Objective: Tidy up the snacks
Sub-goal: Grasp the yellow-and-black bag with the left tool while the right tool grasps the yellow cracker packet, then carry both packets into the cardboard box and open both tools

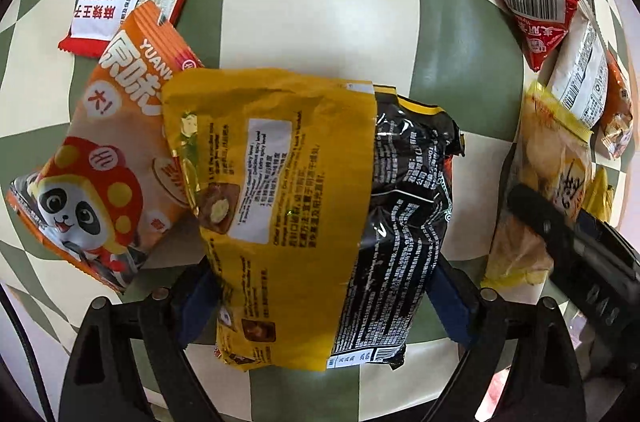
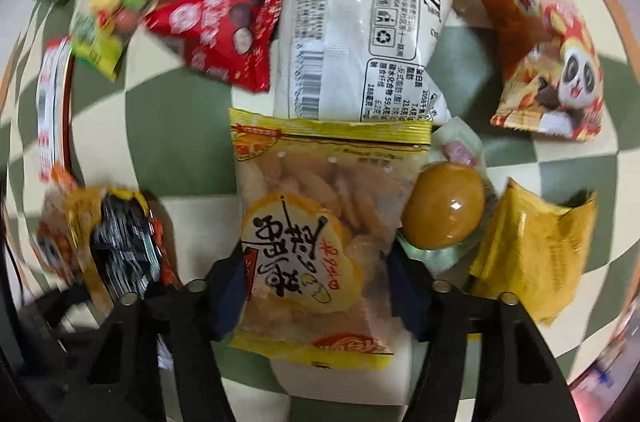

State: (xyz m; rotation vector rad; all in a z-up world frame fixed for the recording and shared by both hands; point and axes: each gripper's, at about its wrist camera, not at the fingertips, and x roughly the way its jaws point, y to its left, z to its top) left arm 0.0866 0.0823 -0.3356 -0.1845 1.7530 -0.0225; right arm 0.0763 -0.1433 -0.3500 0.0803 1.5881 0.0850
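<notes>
The left gripper held the yellow-black snack bag between its jaws; the right gripper had its jaws gripping the clear chip packet above the checkered surface.

Green-and-cream checkered desk filling both wrist views, squares large and bent by the fisheye lens. Glossy surface, catching soft pale glare on the cream squares near the middle. Same checker pattern under the right wrist view, slightly blurred. Dark rim at the picture corners. Little of the room beyond visible; walls and floor not discernible.
</notes>
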